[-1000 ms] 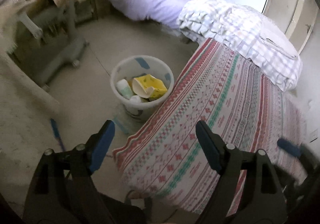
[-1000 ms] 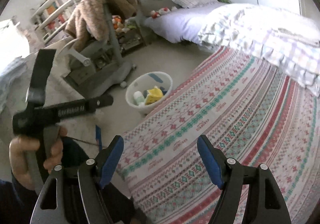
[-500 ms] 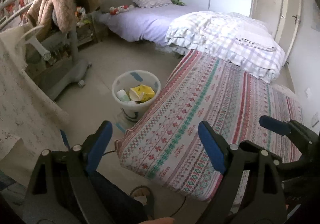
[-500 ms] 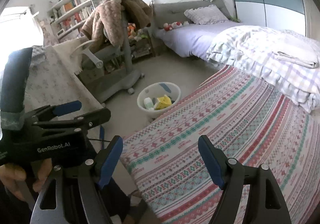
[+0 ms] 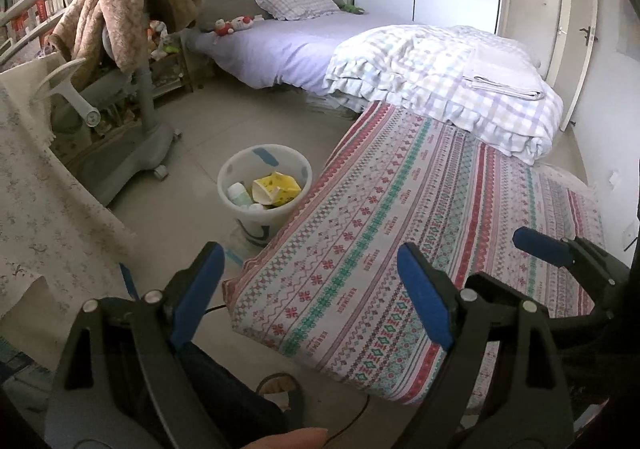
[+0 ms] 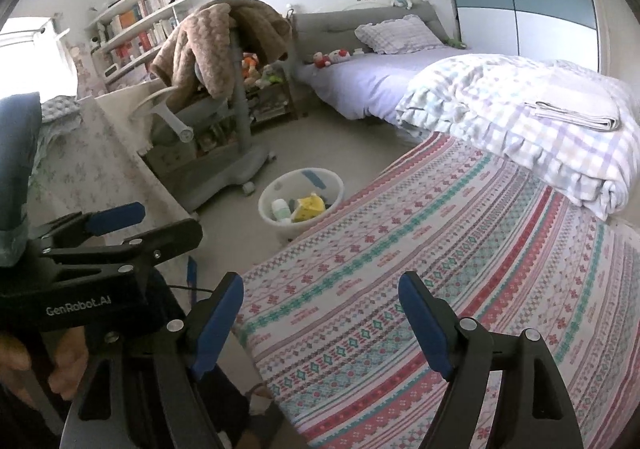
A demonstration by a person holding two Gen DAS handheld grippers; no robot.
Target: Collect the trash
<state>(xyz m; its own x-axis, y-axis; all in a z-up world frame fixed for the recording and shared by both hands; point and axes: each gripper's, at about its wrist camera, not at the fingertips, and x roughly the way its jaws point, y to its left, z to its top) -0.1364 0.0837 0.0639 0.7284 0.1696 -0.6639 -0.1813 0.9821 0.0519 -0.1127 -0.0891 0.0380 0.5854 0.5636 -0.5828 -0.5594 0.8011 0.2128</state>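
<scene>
Trash sits in the white bin (image 5: 264,185) on the floor, against the edge of the patterned mattress (image 5: 420,241): a yellow carton (image 5: 276,189) and a pale bottle (image 5: 239,194) show inside. I see no loose litter on the mattress or floor, so I judge the sensible step is to scan before committing either claw. My left claw (image 5: 310,297) and right claw (image 6: 320,323) both hang spread and empty, well short of the bin, which lies ahead and left of them.

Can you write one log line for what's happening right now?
left gripper: open, empty | right gripper: open, empty | bin: on floor, holds yellow carton
</scene>
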